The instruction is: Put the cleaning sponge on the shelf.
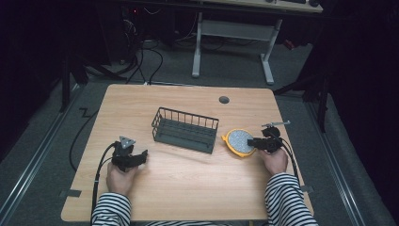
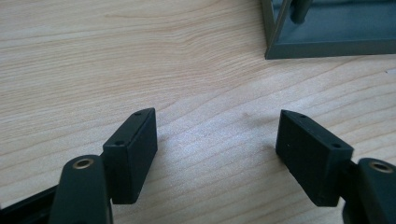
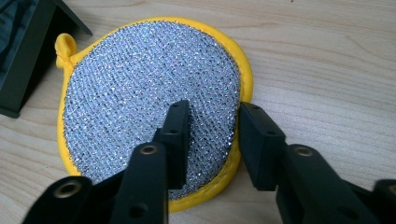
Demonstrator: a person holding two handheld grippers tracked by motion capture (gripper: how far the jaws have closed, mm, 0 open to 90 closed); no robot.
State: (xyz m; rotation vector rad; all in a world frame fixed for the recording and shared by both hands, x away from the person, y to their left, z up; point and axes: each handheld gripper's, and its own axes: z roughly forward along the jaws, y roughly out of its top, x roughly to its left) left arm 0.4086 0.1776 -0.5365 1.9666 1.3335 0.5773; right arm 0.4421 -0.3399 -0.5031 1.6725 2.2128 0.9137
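A round scouring pad (image 1: 239,140) with a silver mesh face and yellow rim lies flat on the wooden table, right of a dark wire basket (image 1: 188,117). My right gripper (image 1: 251,142) reaches the pad from the right. In the right gripper view the pad (image 3: 149,84) is close. The right gripper (image 3: 212,109) is narrowed but open: one jaw rests on the mesh face, the other stands just outside the yellow rim. My left gripper (image 1: 144,154) sits at the front left, held open over bare wood (image 2: 217,114) with nothing between its jaws.
The basket's corner shows at the upper right of the left gripper view (image 2: 327,46) and upper left of the right gripper view (image 3: 23,60). A grey cable hole (image 1: 224,100) sits near the table's far edge. A desk frame (image 1: 233,33) stands on the floor beyond.
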